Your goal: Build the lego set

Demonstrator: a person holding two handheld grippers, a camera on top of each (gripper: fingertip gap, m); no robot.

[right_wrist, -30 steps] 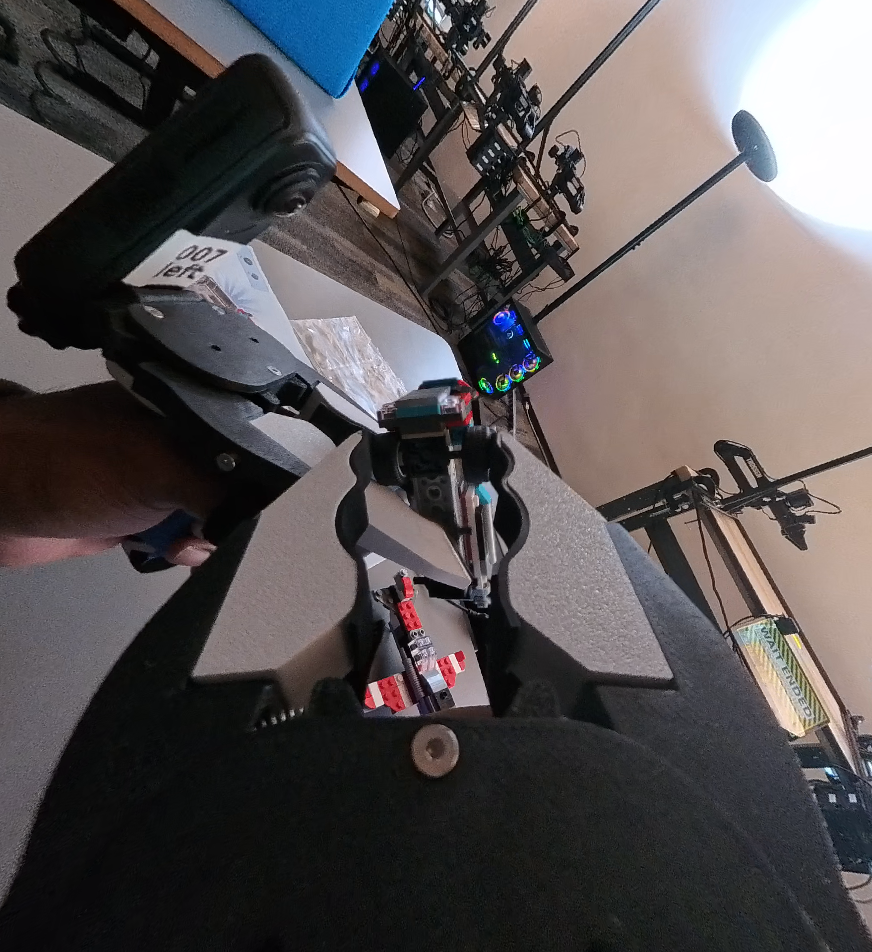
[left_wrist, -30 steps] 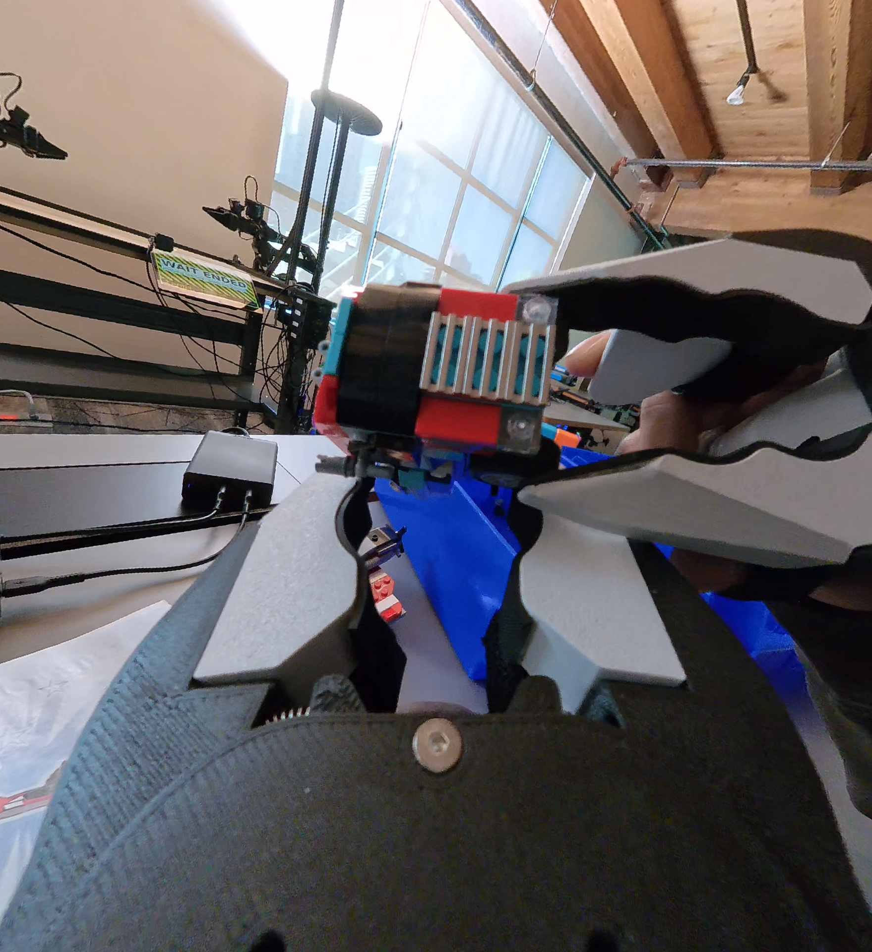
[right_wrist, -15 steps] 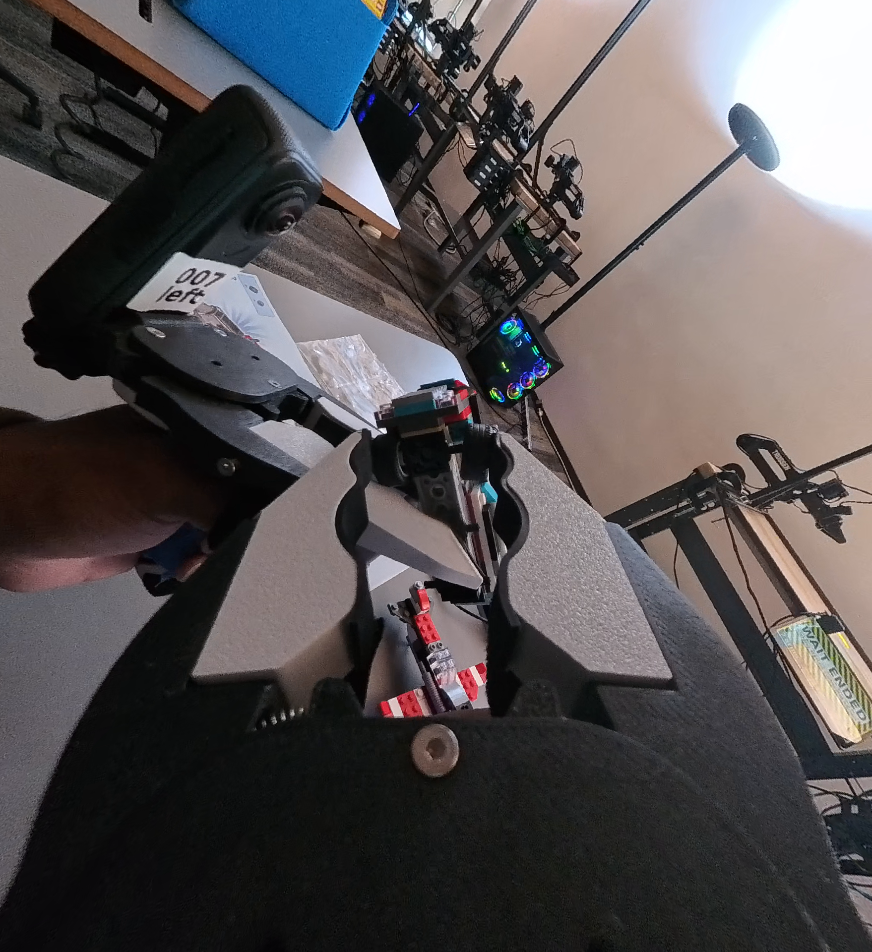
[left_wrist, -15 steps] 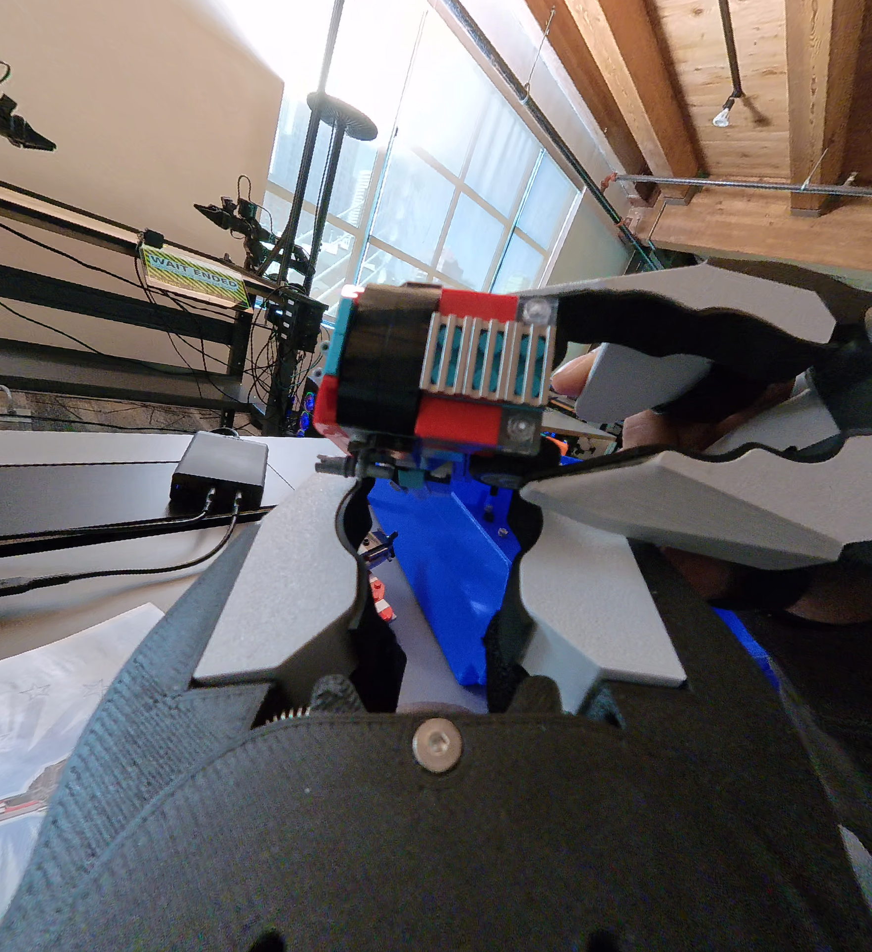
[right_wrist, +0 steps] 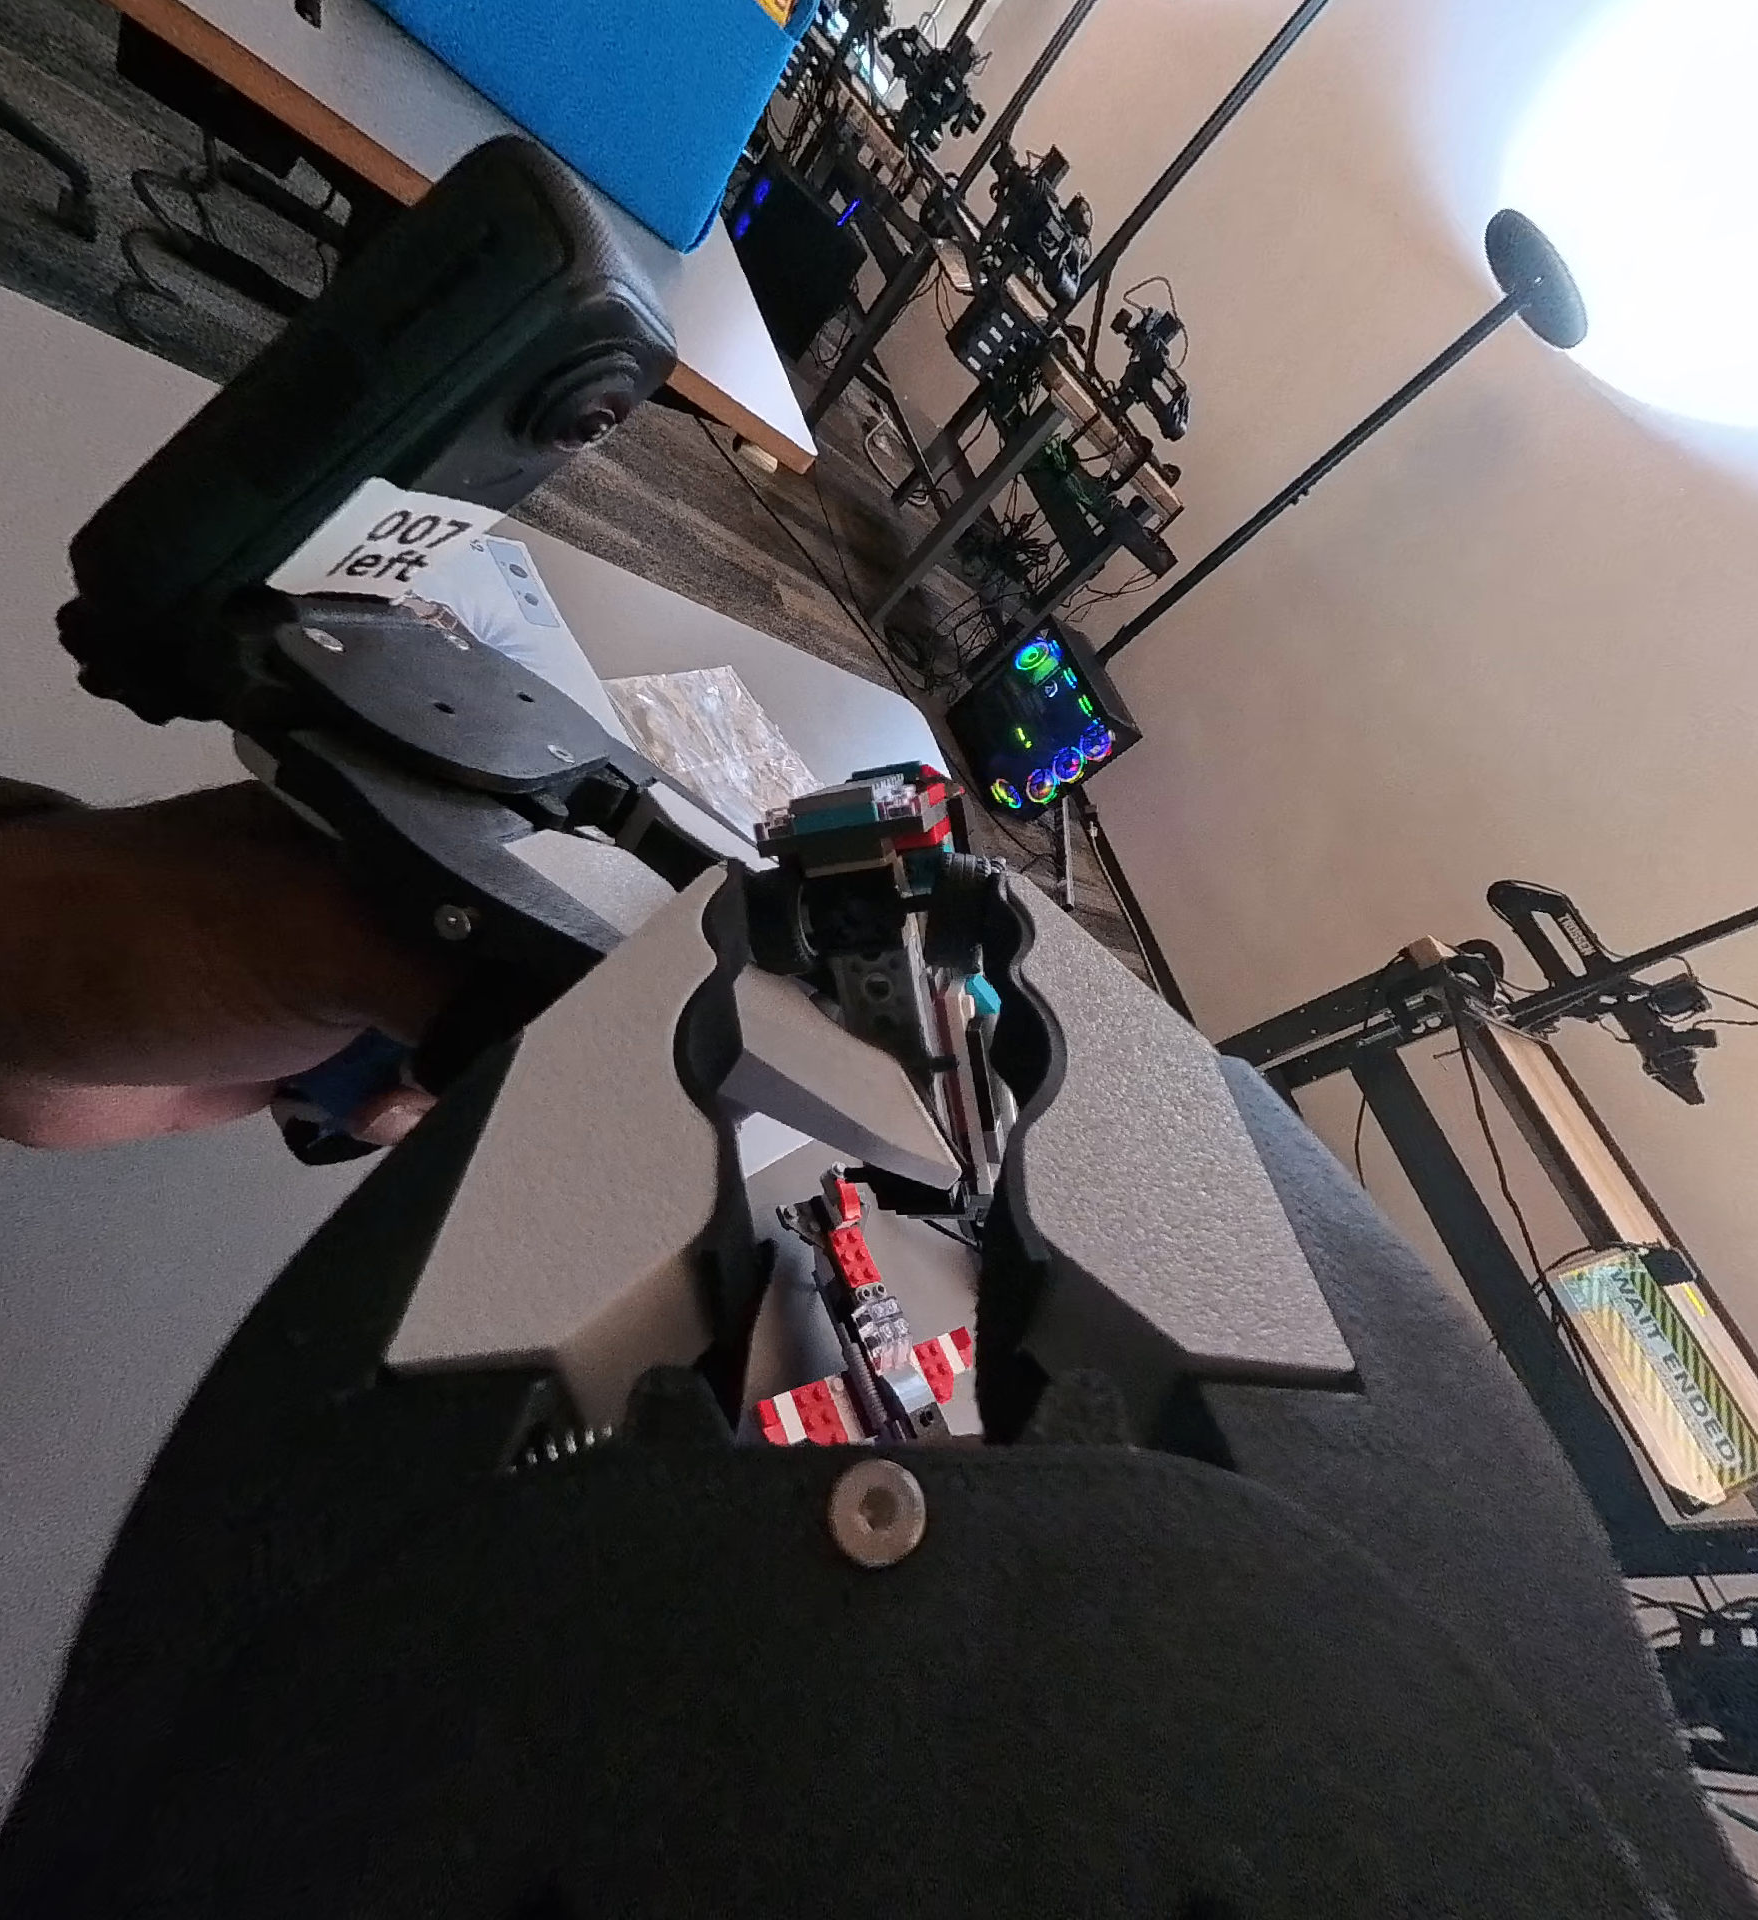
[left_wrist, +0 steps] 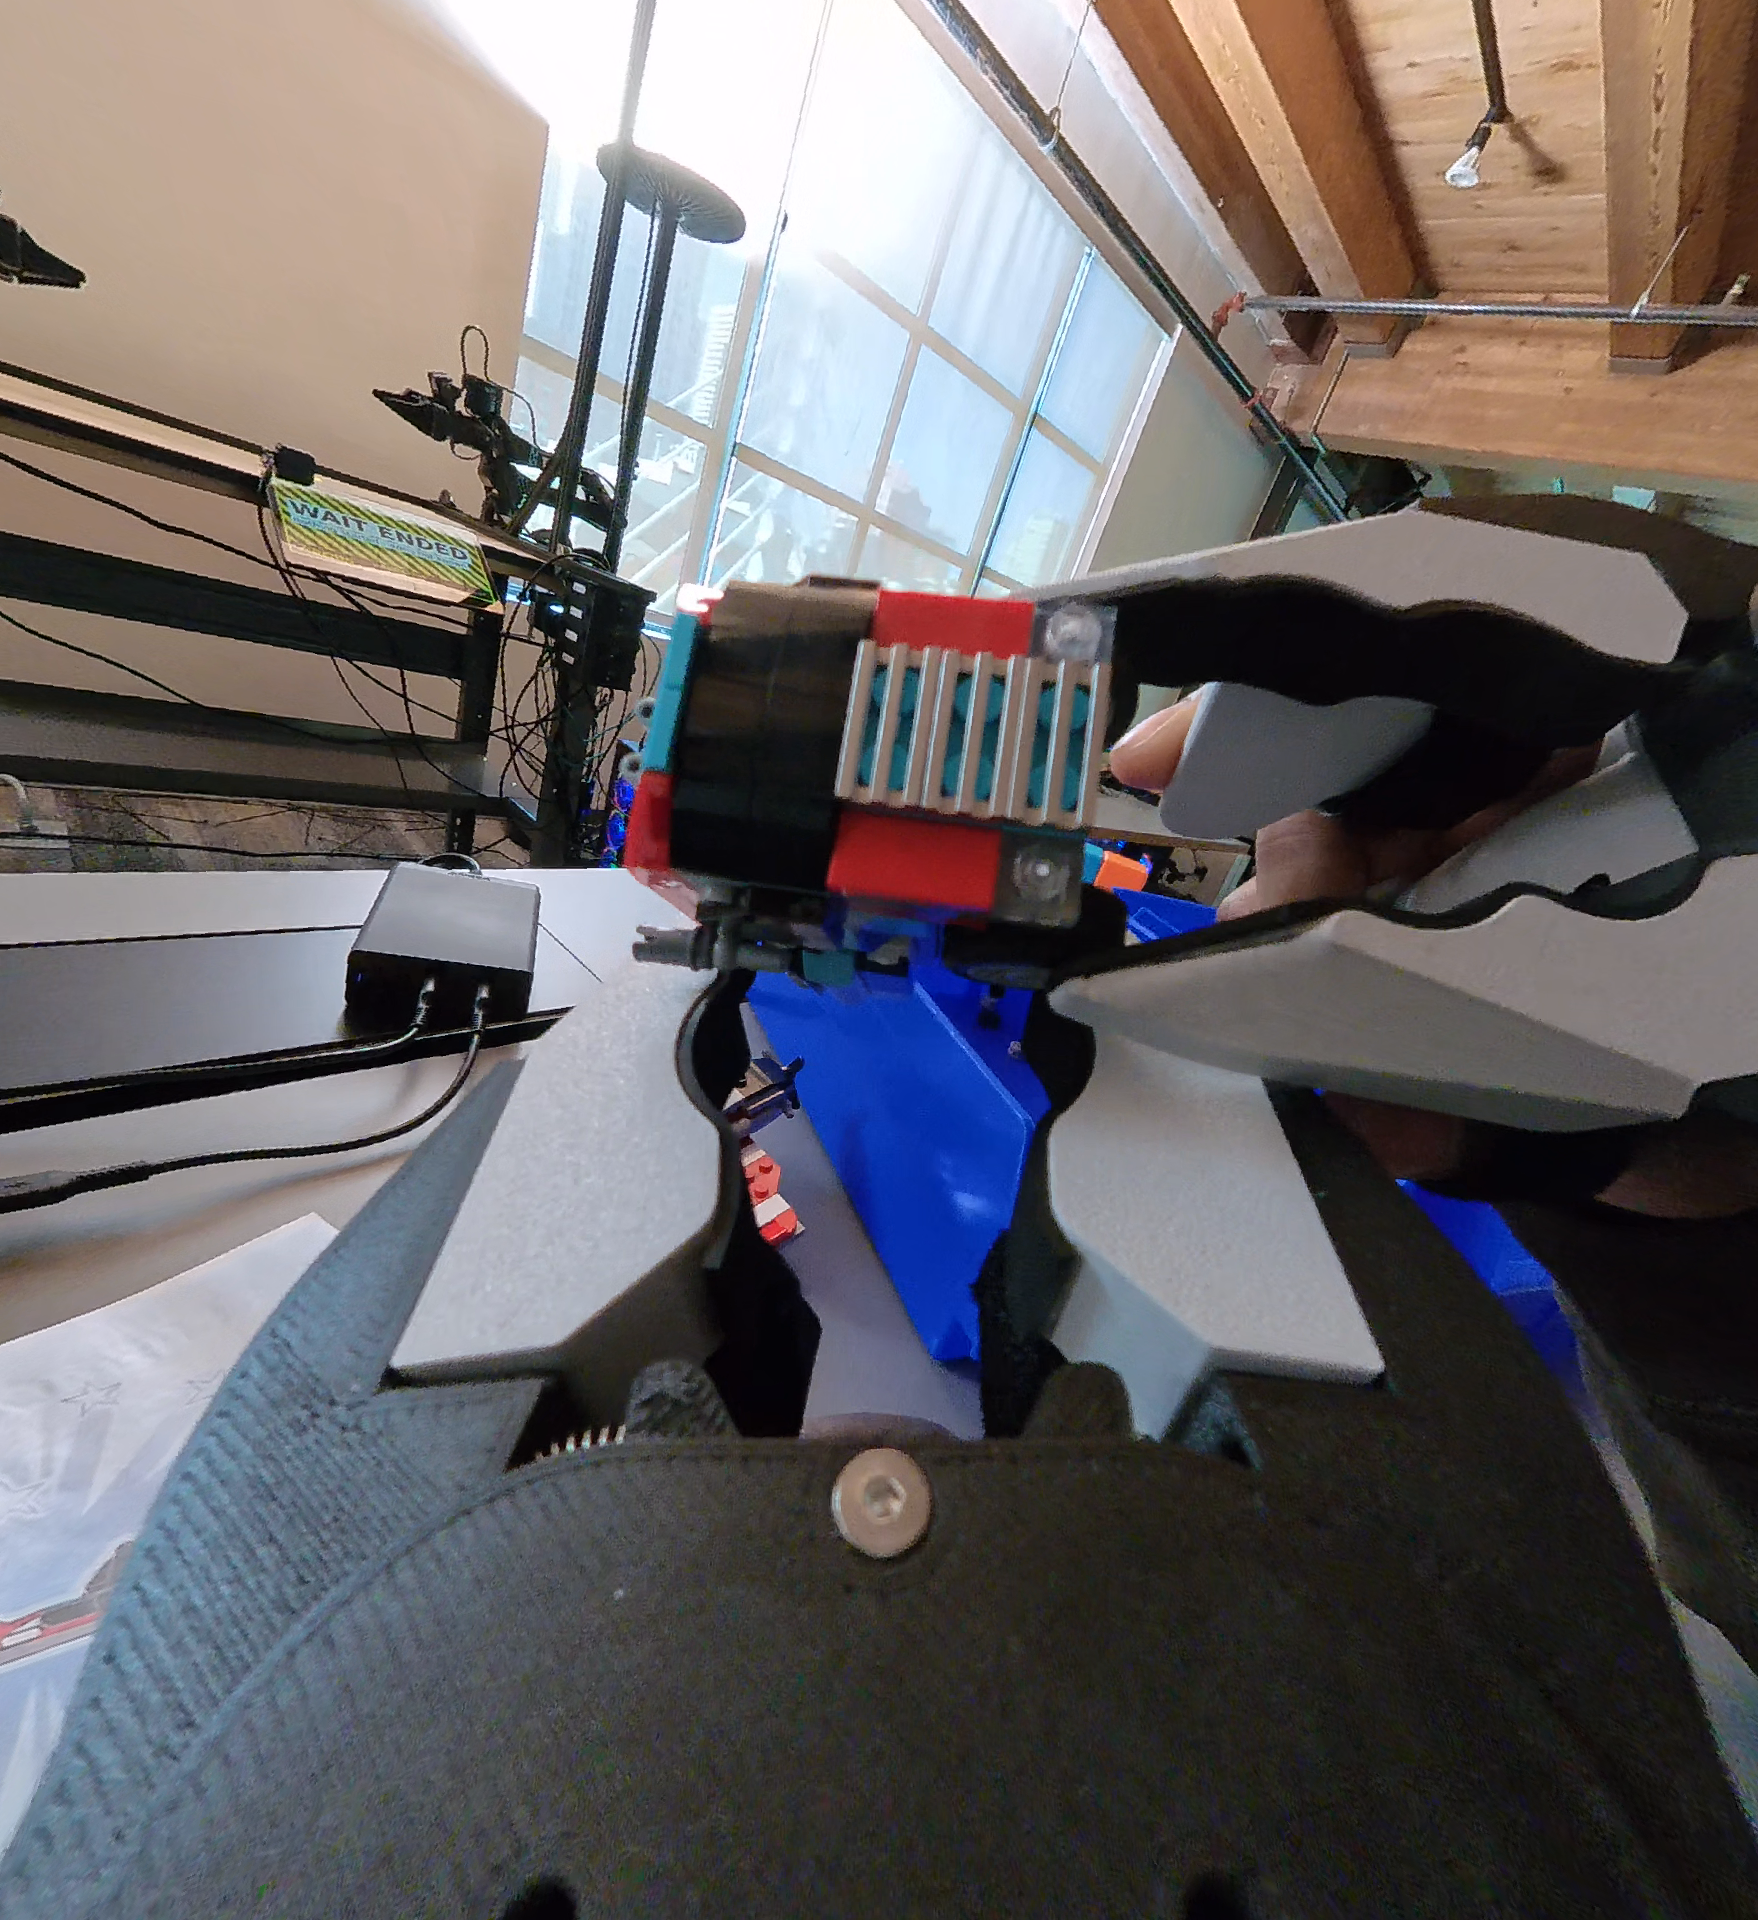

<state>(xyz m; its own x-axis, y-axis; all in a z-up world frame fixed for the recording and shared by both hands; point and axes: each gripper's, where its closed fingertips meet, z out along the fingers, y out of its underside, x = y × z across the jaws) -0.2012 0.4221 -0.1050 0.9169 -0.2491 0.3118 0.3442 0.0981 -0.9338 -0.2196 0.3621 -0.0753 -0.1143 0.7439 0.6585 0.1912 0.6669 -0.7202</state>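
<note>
Both grippers clamp one brick model (left_wrist: pixel 880 758) held in the air above the blue bin (left_wrist: pixel 885 1122): right gripper (left_wrist: pixel 1083 790) across its body, left gripper (left_wrist: pixel 880 971) beneath. Steady, matched pressure seems best.

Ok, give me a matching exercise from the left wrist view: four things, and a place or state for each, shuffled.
Things:
1. brick model
2. black box
3. printed sheet
4. blue bin

Places or states:
A. lying flat at the lower left, with stars printed on it
B. standing on the table, two cables plugged in
C. raised above the table
D. beneath the raised thing, down on the table

Pairs: 1-C, 2-B, 3-A, 4-D
</note>
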